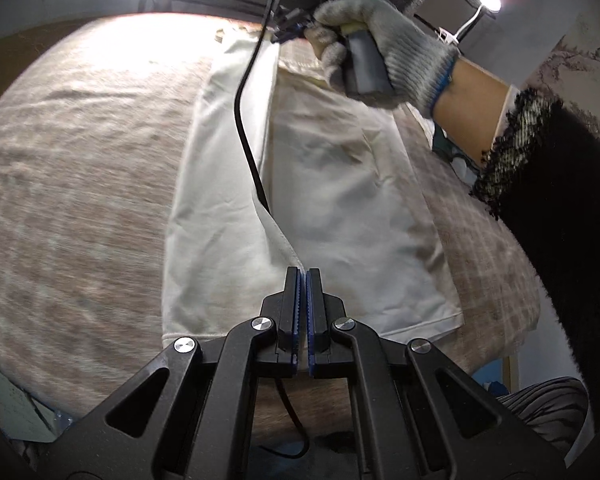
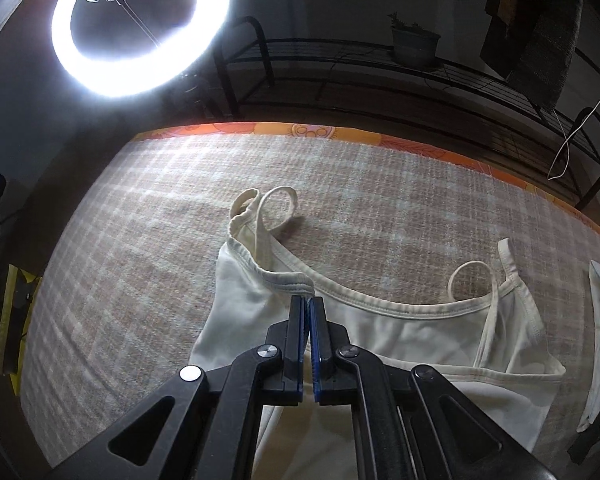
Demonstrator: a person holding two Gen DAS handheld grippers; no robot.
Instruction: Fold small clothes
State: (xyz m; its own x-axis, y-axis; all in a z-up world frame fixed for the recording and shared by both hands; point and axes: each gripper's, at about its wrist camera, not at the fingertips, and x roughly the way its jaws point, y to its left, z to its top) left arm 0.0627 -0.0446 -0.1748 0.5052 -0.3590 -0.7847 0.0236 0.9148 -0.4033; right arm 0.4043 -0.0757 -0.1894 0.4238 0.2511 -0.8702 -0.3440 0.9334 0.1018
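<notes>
On the checked beige cloth (image 2: pixel 148 216) that covers the worktop lies a small cream camisole (image 2: pixel 400 332), spread flat with its thin shoulder straps towards the far edge. In the right wrist view the left strap (image 2: pixel 278 204) curls into a loop on the cloth, and the right strap (image 2: pixel 474 276) forms a smaller loop near the other corner of the neckline. The right gripper (image 2: pixel 308 304) has its jaws closed on the camisole's upper hem, pinching a lifted fold of the stitched edge just at the fingertips, with only a sliver of fabric between the blue pads (image 2: pixel 315 344). Part of the garment is already turned over itself there, so a doubled layer sits to the left of the neckline.

In the left wrist view the same camisole (image 1: pixel 332 184) stretches away lengthwise, with a raised ridge of fabric running from the far end down to the left gripper (image 1: pixel 303 274). Its jaws are also closed, holding the near end of that ridge at the hem. Beyond it, a gloved hand (image 1: pixel 384 48) in a grey knit glove holds the handle of the other gripper, and a black cable (image 1: pixel 246 120) hangs from it across the garment. The forearm wears a dark fuzzy sleeve (image 1: pixel 548 184).

A bright ring light (image 2: pixel 140 28) stands beyond the worktop's far edge, beside a black metal rack (image 2: pixel 380 64) bearing a potted plant (image 2: pixel 414 44). An orange patterned border (image 2: pixel 340 132) shows along the far edge under the checked cloth.
</notes>
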